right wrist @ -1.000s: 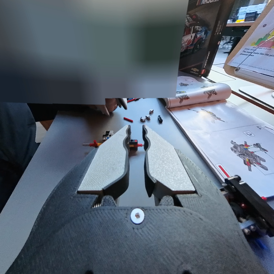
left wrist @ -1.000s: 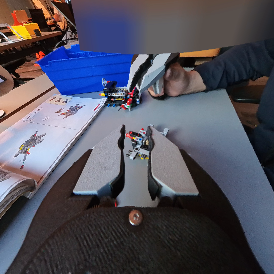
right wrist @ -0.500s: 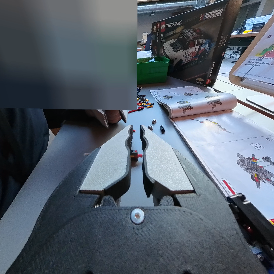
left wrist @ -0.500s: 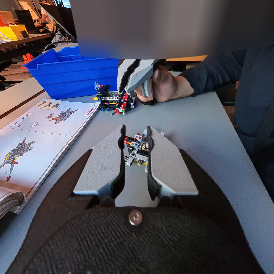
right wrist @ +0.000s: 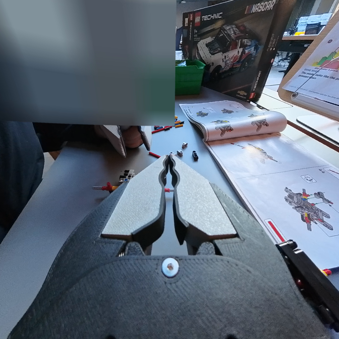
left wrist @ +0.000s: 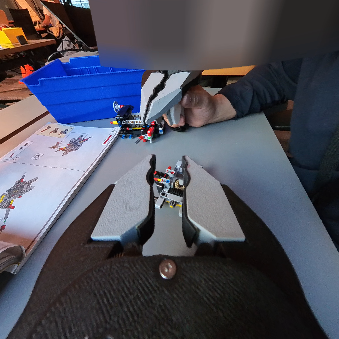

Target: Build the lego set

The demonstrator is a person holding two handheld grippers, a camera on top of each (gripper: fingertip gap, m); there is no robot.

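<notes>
Left gripper (left wrist: 168, 159) jaws released, spread either side of small brick sub-assembly (left wrist: 169, 185): grey beams, black and tan gears, red pins, lying on grey desk (left wrist: 229, 156). Right gripper (right wrist: 168, 157) jaws clenched, wavy tips meeting, near larger black build (left wrist: 135, 126). Glossy manual (left wrist: 55, 165) open at left, blue bin (left wrist: 82, 91) far.

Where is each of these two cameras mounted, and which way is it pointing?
Left wrist view: on the left hand-held gripper, facing across the grey table to the blue bin and right hand-held gripper; its own parted fingers, a hand and sleeve show.
Right wrist view: on the right hand-held gripper, facing toward the left one, a green bin and picture box; its own touching fingertips show.
Shared: the table, open booklet, small brick assembly, each other's gripper.
</notes>
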